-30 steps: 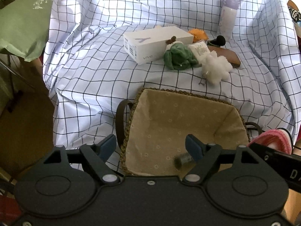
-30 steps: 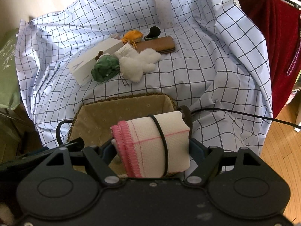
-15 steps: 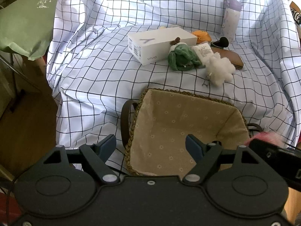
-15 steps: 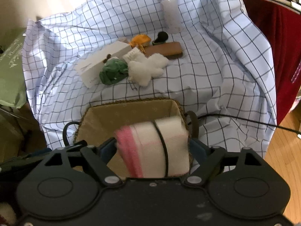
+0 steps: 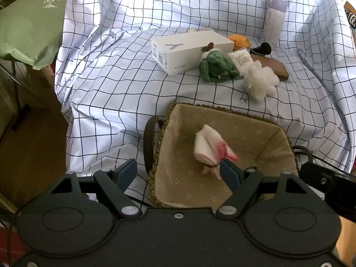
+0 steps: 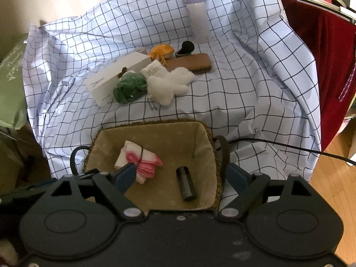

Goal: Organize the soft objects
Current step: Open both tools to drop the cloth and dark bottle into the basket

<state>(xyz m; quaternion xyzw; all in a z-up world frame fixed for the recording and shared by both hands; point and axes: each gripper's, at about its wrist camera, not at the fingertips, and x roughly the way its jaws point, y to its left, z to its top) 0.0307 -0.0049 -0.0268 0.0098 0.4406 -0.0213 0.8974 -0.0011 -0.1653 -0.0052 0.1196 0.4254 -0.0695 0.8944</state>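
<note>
Here, the folded white towel with a pink edge and a black band (image 6: pixel 138 161) is seen lying loose inside the woven basket with a beige lining (image 6: pixel 207 138), beside a dark cylinder (image 6: pixel 186 183), while the right gripper (image 6: pixel 180 175) and the left gripper (image 5: pixel 178 173) are both held spread and empty above the basket's near rim. A snag could be caused if the fingers were dropped onto that rim or its looped handles, or if the hard white box (image 5: pixel 189 51) were taken for soft; open checked cloth (image 5: pixel 115 89) is left between the basket and the green plush toy (image 5: pixel 214 66) and fluffy white plush toy (image 5: pixel 260 83) beyond
</note>
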